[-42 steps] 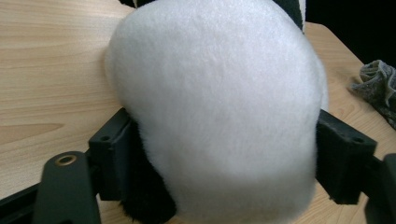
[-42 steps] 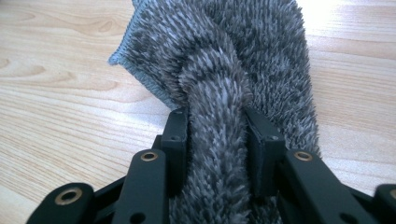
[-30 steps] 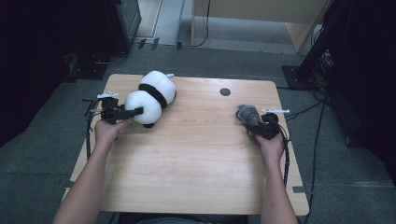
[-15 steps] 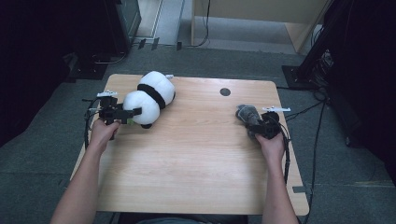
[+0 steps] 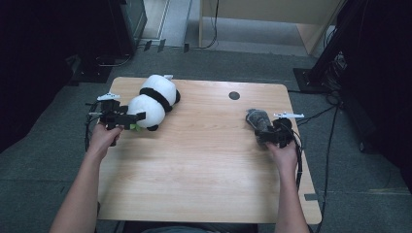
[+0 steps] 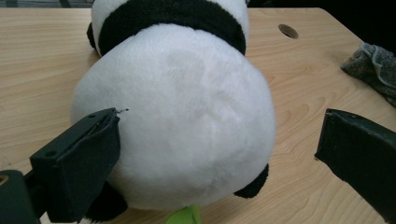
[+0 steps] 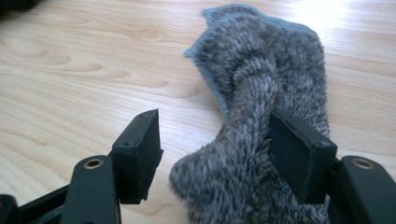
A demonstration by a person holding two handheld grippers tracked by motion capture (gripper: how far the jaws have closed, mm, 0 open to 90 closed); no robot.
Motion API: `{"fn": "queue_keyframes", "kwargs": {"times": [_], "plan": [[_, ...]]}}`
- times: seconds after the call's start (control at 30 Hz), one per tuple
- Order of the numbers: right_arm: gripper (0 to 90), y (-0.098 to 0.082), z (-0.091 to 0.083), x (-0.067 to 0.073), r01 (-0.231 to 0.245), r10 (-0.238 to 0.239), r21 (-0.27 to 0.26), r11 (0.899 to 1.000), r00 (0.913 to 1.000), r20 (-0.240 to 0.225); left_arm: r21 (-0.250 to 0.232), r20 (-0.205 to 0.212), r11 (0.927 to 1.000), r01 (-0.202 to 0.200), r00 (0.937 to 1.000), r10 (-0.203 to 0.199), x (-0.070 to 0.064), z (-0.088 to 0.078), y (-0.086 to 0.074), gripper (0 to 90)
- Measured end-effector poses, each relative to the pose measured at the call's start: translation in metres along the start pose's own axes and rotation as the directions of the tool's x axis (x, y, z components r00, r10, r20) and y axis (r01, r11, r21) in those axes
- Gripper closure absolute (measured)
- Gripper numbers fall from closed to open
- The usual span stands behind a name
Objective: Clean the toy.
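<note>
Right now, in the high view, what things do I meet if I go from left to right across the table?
Left claw → panda plush toy → round hole in the table top → grey fluffy cloth → right claw.

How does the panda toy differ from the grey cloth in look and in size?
The panda toy is black and white, round and bulky; the grey cloth is one dull colour, crumpled and smaller. Both look soft and lie on the wooden table, each between open jaws.
</note>
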State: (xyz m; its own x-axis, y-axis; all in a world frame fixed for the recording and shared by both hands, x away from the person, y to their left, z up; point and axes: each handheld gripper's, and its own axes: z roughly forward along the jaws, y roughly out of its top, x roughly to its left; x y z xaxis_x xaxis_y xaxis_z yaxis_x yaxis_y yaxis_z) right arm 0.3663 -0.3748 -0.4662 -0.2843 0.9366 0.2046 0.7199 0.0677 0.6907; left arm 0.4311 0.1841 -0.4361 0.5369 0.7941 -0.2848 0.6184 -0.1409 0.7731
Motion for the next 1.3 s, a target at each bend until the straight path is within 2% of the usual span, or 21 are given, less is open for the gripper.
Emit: {"fn": "queue_keyframes", "kwargs": {"times": [0.07, 0.2, 0.33, 0.5, 0.63, 0.77, 0.87, 0.93, 1.1, 1.13, 1.23, 1.3], "plan": [[35.7, -0.001, -0.005, 0.004, 0.002, -0.002, -0.007, 1.000, 1.0000, -0.009, 0.005, -0.010, 0.9994, -0.034, 0.9994, 0.034, -0.005, -0.002, 0.000, 0.0], [35.8, -0.005, -0.012, 0.014, 0.013, -0.013, -0.018, 1.000, 0.9997, -0.020, 0.006, 0.010, 0.9982, -0.060, 0.9981, 0.060, -0.015, -0.005, 0.001, 0.0], [36.0, -0.007, -0.019, 0.022, 0.036, -0.037, -0.026, 0.999, 0.9989, -0.029, -0.003, 0.062, 0.9979, -0.065, 0.9960, 0.065, -0.026, -0.004, 0.003, 0.0], [36.1, -0.007, -0.021, 0.032, 0.056, -0.058, -0.036, 0.998, 0.9968, -0.055, 0.003, 0.092, 0.9961, -0.088, 0.9919, 0.088, -0.042, -0.001, 0.003, 0.0], [36.2, -0.006, -0.018, 0.042, 0.076, -0.078, -0.022, 0.997, 0.9930, -0.089, 0.011, 0.107, 0.9910, -0.133, 0.9855, 0.131, -0.057, 0.004, 0.002, 0.0], [36.9, -0.005, -0.014, 0.051, 0.092, -0.094, -0.023, 0.996, 0.9895, -0.110, 0.014, 0.153, 0.9869, -0.161, 0.9757, 0.157, -0.072, 0.013, -0.003, 0.0], [36.9, -0.006, -0.008, 0.059, 0.107, -0.109, -0.021, 0.994, 0.9860, -0.126, 0.035, 0.158, 0.9827, -0.182, 0.9719, 0.174, -0.081, 0.021, -0.006, 0.0], [36.9, -0.007, -0.003, 0.065, 0.118, -0.119, -0.014, 0.993, 0.9823, -0.145, 0.039, 0.173, 0.9832, -0.178, 0.9702, 0.169, -0.084, 0.025, -0.008, 0.0], [38.1, -0.009, 0.005, 0.076, 0.149, -0.145, 0.010, 0.989, 0.9746, -0.171, 0.010, 0.175, 0.9877, -0.156, 0.9728, 0.152, -0.092, 0.031, -0.016, 0.0], [38.2, -0.009, 0.006, 0.077, 0.148, -0.144, 0.010, 0.989, 0.9747, -0.171, 0.012, 0.184, 0.9876, -0.157, 0.9711, 0.152, -0.093, 0.033, -0.018, 0.0], [38.9, -0.011, 0.008, 0.081, 0.153, -0.152, -0.006, 0.988, 0.9726, -0.176, 0.034, 0.197, 0.9881, -0.150, 0.9703, 0.141, -0.098, 0.040, -0.024, 0.0], [39.4, -0.015, 0.009, 0.083, 0.149, -0.153, -0.035, 0.988, 0.9722, -0.177, 0.040, 0.200, 0.9874, -0.154, 0.9693, 0.143, -0.102, 0.044, -0.028, 0.0]]}}
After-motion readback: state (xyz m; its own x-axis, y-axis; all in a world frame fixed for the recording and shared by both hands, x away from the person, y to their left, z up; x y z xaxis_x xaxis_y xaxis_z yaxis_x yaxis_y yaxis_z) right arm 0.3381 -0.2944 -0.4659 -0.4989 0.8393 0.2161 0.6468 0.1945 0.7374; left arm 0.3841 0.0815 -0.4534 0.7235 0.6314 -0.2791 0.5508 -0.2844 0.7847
